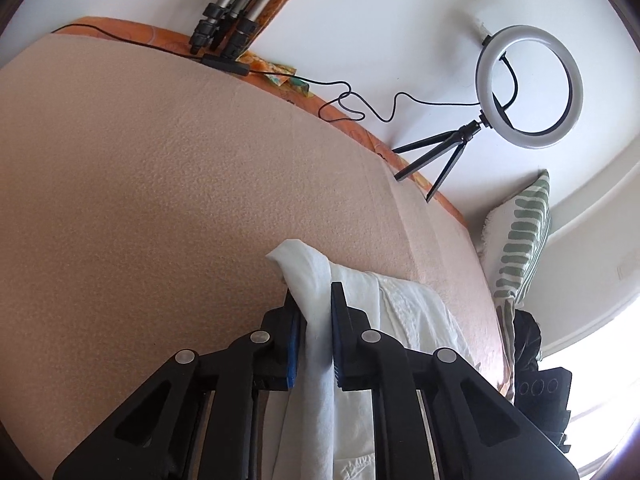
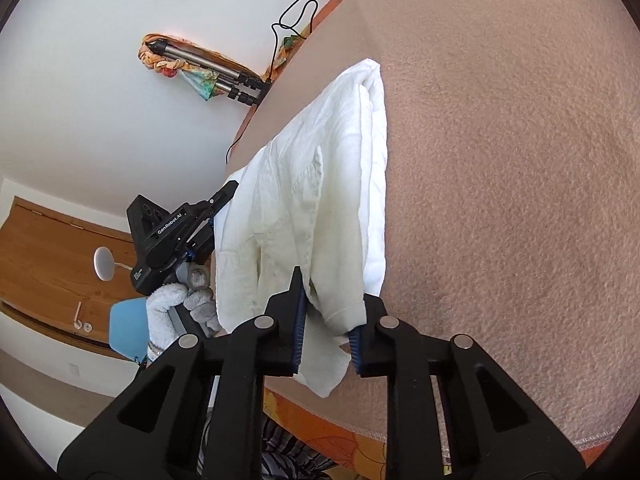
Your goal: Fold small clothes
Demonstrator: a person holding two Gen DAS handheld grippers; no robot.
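Now your left gripper [image 1: 316,300] is pinched shut on a fold of the white garment [image 2: 320,184], and your right gripper [image 2: 334,300] is clamped on its hem. The cloth hangs between them over the beige blanket [image 1: 160,184]. Farther back, a ring light [image 1: 528,84] stands against the wall.

left gripper [image 1: 313,312]: fingers clamped on cloth | right gripper [image 2: 334,300]: fingers clamped on cloth (both angled down)
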